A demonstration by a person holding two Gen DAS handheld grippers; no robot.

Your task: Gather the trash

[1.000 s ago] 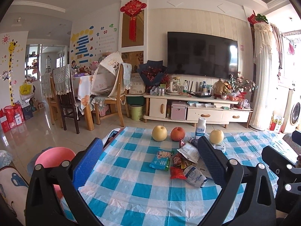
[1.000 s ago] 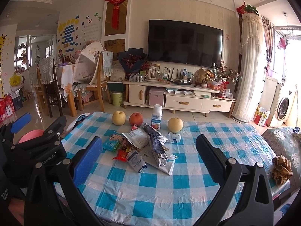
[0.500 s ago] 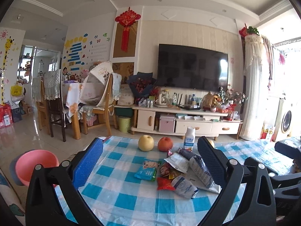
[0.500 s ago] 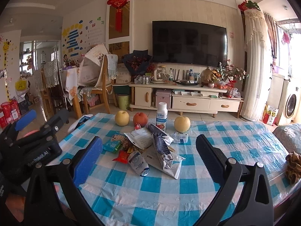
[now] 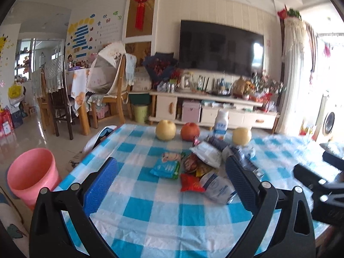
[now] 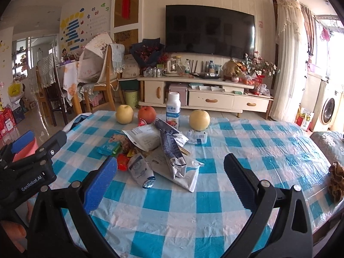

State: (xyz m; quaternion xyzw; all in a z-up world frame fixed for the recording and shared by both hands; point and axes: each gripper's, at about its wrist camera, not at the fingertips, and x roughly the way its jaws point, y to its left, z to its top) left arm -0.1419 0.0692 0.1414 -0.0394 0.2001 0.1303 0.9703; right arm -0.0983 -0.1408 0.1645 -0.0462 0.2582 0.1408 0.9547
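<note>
Left wrist view: left hand-held gripper (image 5: 169,178) spread wide, nothing between its blue-padded fingers (image 5: 101,182), hovering over the blue-and-white checked plastic-covered tabletop (image 5: 150,210). Pile of crumpled snack wrappers and foil bags (image 5: 204,167) lies mid-tabletop, ahead of the gripper, apart from it. Light-blue wipes packet (image 5: 166,165) at the pile's left edge, red wrapper (image 5: 190,182) at the front, white-blue pouch (image 5: 217,188) just beside the right finger. Behind the pile: yellow pear (image 5: 165,130), red apple (image 5: 189,131), white yogurt bottle (image 5: 221,125) upright, second yellow pear (image 5: 241,136). Round pink plastic bucket (image 5: 32,176) on the floor left of the tabletop. Right edge blurred; black part of the right hand-held gripper (image 5: 322,185) there.

Right wrist view: right hand-held gripper (image 6: 169,176) also spread, empty, above the tabletop (image 6: 193,204). Wrapper pile (image 6: 159,148) in front of it, nearer its left finger; long silver-blue foil bag (image 6: 172,150) lies on top. Pears (image 6: 124,114) (image 6: 199,117), apple (image 6: 146,114) and bottle (image 6: 173,109) in a row behind. Left hand-held gripper's body (image 6: 28,167) at lower left. Brown crumpled cloth (image 6: 336,180) at the far right edge.
</note>
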